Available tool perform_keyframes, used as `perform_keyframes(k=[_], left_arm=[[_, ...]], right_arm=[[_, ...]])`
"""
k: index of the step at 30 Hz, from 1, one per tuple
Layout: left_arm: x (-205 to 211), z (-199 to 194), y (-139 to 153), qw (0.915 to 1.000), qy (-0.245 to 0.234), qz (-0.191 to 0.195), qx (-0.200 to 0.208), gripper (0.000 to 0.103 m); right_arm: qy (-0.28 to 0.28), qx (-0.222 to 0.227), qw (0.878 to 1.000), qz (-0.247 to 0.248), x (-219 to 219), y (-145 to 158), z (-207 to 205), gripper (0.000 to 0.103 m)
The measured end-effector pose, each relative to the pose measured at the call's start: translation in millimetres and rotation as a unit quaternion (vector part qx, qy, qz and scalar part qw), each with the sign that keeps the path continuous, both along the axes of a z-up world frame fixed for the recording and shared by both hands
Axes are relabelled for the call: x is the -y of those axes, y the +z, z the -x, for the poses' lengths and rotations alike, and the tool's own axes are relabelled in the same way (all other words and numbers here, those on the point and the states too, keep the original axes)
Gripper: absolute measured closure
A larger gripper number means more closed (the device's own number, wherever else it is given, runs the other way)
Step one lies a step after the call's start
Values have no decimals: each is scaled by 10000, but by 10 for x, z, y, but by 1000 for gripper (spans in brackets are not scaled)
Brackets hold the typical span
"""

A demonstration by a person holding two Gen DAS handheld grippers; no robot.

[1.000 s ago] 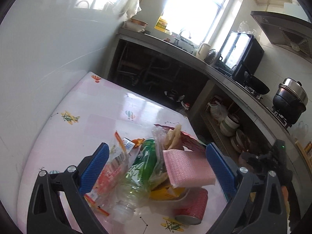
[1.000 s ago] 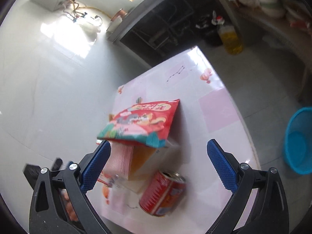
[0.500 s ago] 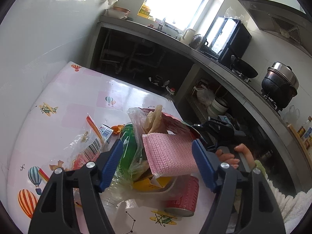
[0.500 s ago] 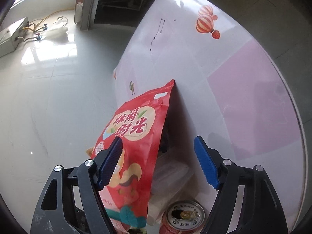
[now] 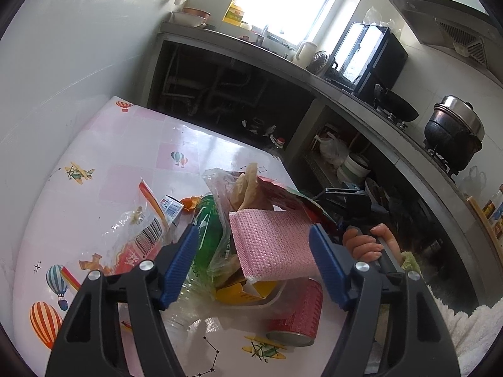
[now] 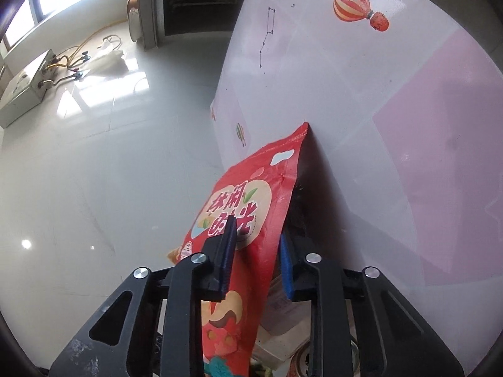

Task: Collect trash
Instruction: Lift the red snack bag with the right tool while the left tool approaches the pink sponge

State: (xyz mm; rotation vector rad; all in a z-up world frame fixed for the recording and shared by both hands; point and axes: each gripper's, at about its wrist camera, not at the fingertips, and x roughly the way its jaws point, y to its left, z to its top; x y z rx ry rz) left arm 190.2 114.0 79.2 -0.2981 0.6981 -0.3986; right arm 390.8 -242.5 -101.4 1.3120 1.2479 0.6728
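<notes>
A pile of trash lies on the pink-and-white table [image 5: 103, 163]. In the left wrist view it holds a pink knitted cloth [image 5: 270, 245], a green plastic bottle [image 5: 207, 232], a red can [image 5: 298, 311], clear wrappers [image 5: 141, 232] and a red snack bag [image 5: 283, 194]. My left gripper [image 5: 254, 264] is open, its fingers either side of the cloth and bottle. My right gripper [image 6: 257, 251] is shut on the red snack bag [image 6: 248, 207] and shows beyond the pile in the left wrist view [image 5: 342, 201].
A tiled wall [image 5: 63, 62] borders the table on the left. A kitchen counter [image 5: 361, 100] with a pot [image 5: 452, 132] runs behind. The table's far part [image 6: 377, 78] lies beyond the bag.
My right gripper has moved in and closed on the red snack bag. My left gripper has narrowed and come closer around the pink cloth and bottle.
</notes>
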Motion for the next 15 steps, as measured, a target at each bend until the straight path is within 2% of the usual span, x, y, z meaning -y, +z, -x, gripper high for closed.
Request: perform_keyframes(k=[4, 9, 15], left_arm=[[-7, 52, 25, 10000, 0, -17, 33, 33], [-25, 128, 33, 10000, -35, 60, 18, 33], [-15, 261, 49, 9997, -175, 165, 46, 33]], right_arm=[[-138, 213, 9980, -571, 52, 136, 44, 102], [-336, 778, 9909, -1042, 234, 515, 215, 103], [-658, 1310, 9845, -958, 660, 929, 660, 103]])
